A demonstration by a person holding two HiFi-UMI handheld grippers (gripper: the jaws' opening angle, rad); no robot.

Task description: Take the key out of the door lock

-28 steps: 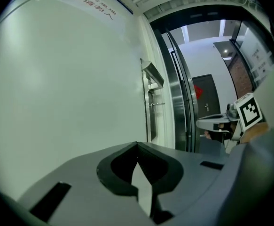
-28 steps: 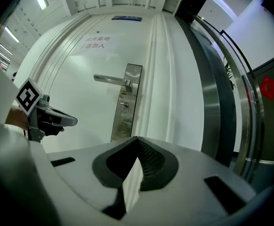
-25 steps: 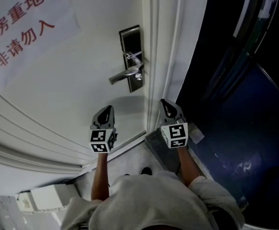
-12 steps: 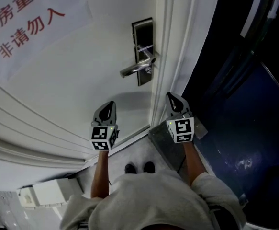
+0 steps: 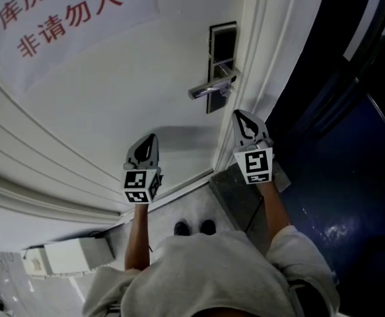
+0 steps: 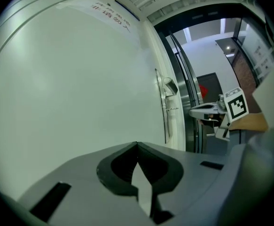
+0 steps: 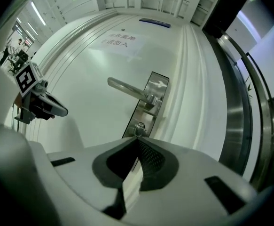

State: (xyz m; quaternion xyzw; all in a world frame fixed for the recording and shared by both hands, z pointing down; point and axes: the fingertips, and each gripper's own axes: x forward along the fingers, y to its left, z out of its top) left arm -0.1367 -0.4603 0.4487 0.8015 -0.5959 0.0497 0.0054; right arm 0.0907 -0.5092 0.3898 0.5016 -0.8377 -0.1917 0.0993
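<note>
A silver lock plate [image 5: 222,51] with a lever handle [image 5: 209,89] sits near the right edge of a white door [image 5: 113,98]. In the right gripper view the plate [image 7: 151,95] shows a small silver key head [image 7: 139,127] in the cylinder below the handle [image 7: 125,88]. My right gripper [image 7: 137,139] is shut and empty, its tips just short of the key. The head view puts this gripper [image 5: 240,115] right below the plate. My left gripper [image 5: 152,139] hangs shut and empty lower left of the lock, close to the door face; its own view [image 6: 137,145] shows the plate [image 6: 166,105] edge-on.
A paper sign with red characters [image 5: 60,18] is stuck to the door's upper left. The white door frame [image 5: 265,58] borders dark glass and a dark blue floor [image 5: 350,177] at right. A white box [image 5: 67,256] lies low on the left, with a grey threshold slab [image 5: 235,200] below.
My right gripper has risen toward the lock plate and now sits just under it. The head has turned, so the lock shows further right. The left gripper has hardly moved.
</note>
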